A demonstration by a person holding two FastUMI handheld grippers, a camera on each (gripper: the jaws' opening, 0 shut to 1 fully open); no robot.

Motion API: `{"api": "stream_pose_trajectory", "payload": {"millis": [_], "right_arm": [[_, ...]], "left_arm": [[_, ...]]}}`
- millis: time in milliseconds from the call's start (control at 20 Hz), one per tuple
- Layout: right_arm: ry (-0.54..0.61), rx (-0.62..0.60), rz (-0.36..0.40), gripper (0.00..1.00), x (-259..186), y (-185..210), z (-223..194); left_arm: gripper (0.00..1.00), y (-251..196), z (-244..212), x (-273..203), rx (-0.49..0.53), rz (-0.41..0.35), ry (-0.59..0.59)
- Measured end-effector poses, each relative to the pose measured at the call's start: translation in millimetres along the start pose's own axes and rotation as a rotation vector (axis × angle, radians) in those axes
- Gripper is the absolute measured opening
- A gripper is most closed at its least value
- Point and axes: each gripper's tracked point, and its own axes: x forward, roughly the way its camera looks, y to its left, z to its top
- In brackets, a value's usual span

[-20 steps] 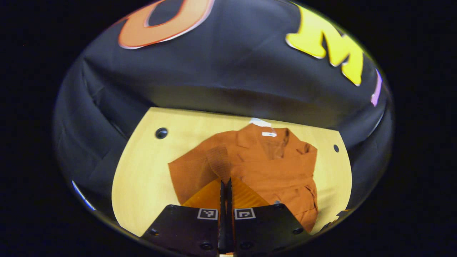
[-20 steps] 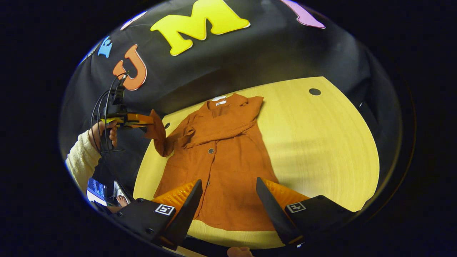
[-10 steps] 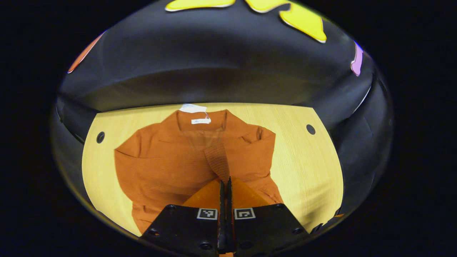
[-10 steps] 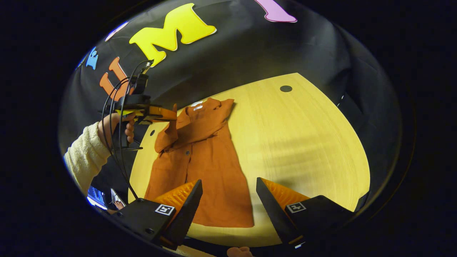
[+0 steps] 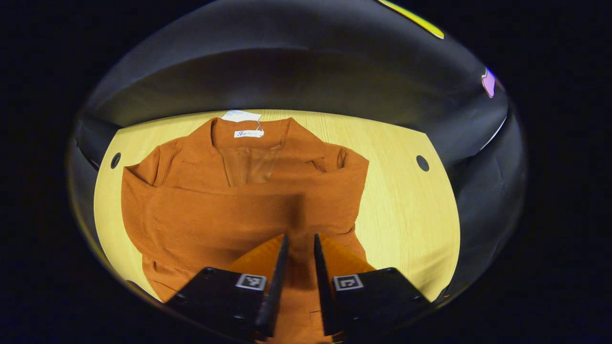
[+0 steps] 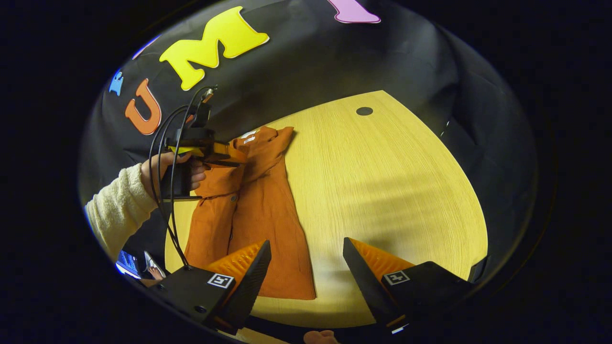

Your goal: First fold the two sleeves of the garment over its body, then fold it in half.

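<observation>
Nearest, the right gripper [image 6: 306, 267] stood wide apart over the table's [image 6: 392, 181] near edge, empty, while farther off the left gripper [image 5: 299, 243], held in a hand [image 6: 165, 174], showed a narrow gap above the orange garment [image 5: 229, 205], which lay on the table with one sleeve [image 5: 239, 212] across its body.

Two forward claw views, shared garment [image 5: 239, 200]

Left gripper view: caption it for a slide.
Left gripper, slightly open, above the orange garment, sleeve folded across its body on the wooden table.
</observation>
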Motion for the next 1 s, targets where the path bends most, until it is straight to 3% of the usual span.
{"api": "stream_pose_trajectory", "payload": {"millis": [150,300,500,550,750,1000], "right_arm": [[0.008,-0.007,0.012,0.97,0.9,5.9,-1.2],[0.009,-0.035,0.031,0.97,1.9,21.7,-1.4],[0.018,-0.089,0.063,0.97,6.2,52.7,-8.0],[0.027,-0.101,0.069,0.94,9.1,61.1,-12.2],[0.067,-0.168,0.083,0.97,18.7,91.6,-36.9],[0.119,-0.22,0.081,0.97,33.8,117.8,-67.8]], "left_arm": [[0.8,-2.8,-7.1,-17.6,-0.016,-0.006,-0.021],[0.98,16.3,-17.1,-33.1,-0.001,0.029,-0.05],[0.99,58.7,-41.0,-59.2,0.015,0.108,-0.122],[0.99,68.7,-51.0,-66.0,0.007,0.116,-0.134],[0.99,112.1,-97.9,-93.2,-0.031,0.144,-0.177],[0.99,188.4,-172.0,-110.4,-0.013,0.268,-0.182]]}}
